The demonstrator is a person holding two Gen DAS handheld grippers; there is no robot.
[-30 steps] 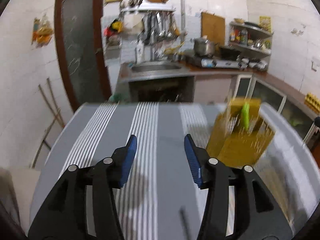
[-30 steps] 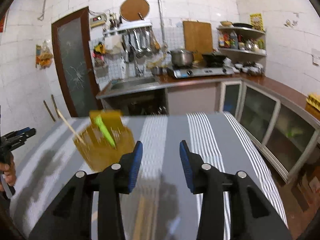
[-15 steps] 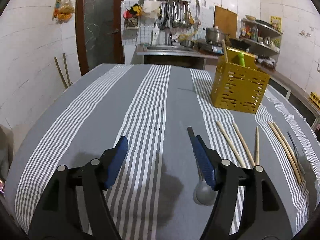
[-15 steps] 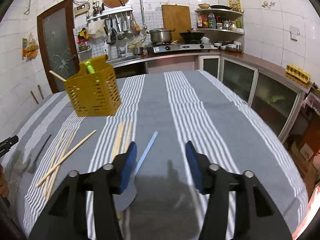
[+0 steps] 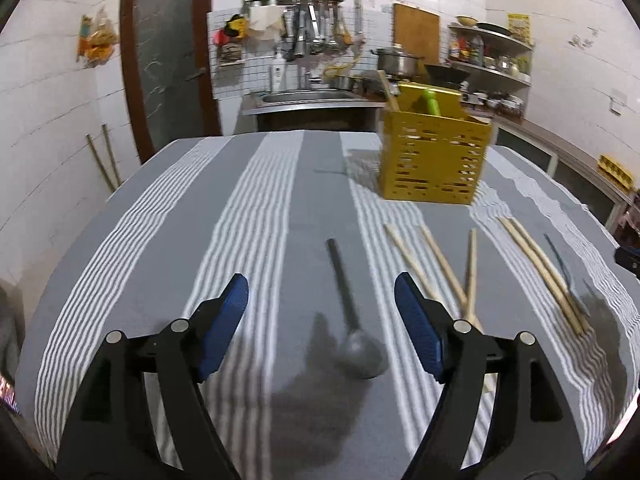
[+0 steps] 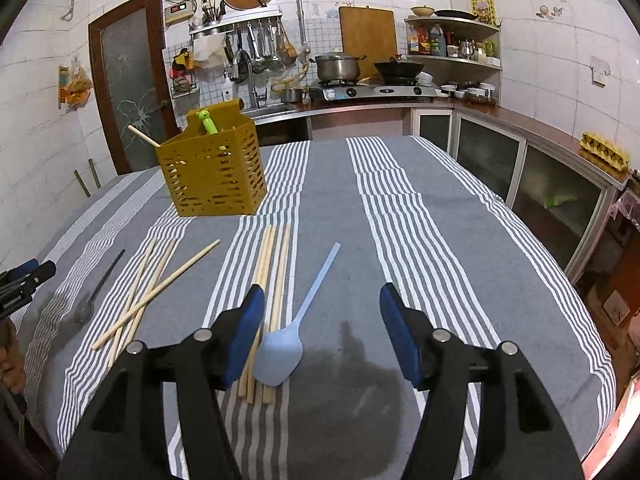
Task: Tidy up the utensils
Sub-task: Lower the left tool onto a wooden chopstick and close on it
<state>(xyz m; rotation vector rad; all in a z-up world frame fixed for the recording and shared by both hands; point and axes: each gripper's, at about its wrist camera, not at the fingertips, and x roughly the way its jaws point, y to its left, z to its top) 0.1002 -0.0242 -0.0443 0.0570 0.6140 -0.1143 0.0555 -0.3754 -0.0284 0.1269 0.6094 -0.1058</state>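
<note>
Both tools were empty with jaws opening: the left gripper [image 5: 321, 300] hovered over the dark spoon [image 5: 352, 328], which lay flat between its spread jaws but untouched, and the right gripper [image 6: 322, 320] hovered by the light blue spoon [image 6: 294, 328], whose bowl sat just inside the left jaw, touching nothing. Risks, as a guess: the blue spoon lay right beside a bundle of chopsticks [image 6: 272, 272], so a closing jaw could catch a stick along with it or shove the bundle out of line; the spoons were thin and flat on soft cloth, so pads could slide over the handle, pinch a fold of cloth or flick the spoon away. The dark spoon looked blurred in the left view, so aim could be off. Crossed loose chopsticks [image 6: 156, 284] near it could roll if bumped. The yellow basket [image 6: 216, 176] stood upright well beyond the utensils, already holding a green-handled item [image 6: 209, 123] and one stick; it looked light and could tip or slide when something is dropped in at a slant. A dark fork [image 6: 98, 288] lay near the left edge of the table. The surface was a round table under a grey striped cloth [image 6: 420, 240], slightly rippled. The room was a white-tiled kitchen with sink, stove with pot [image 6: 338, 66] and wok, hanging ladles, corner shelves and a brown door [image 6: 128, 80].
</note>
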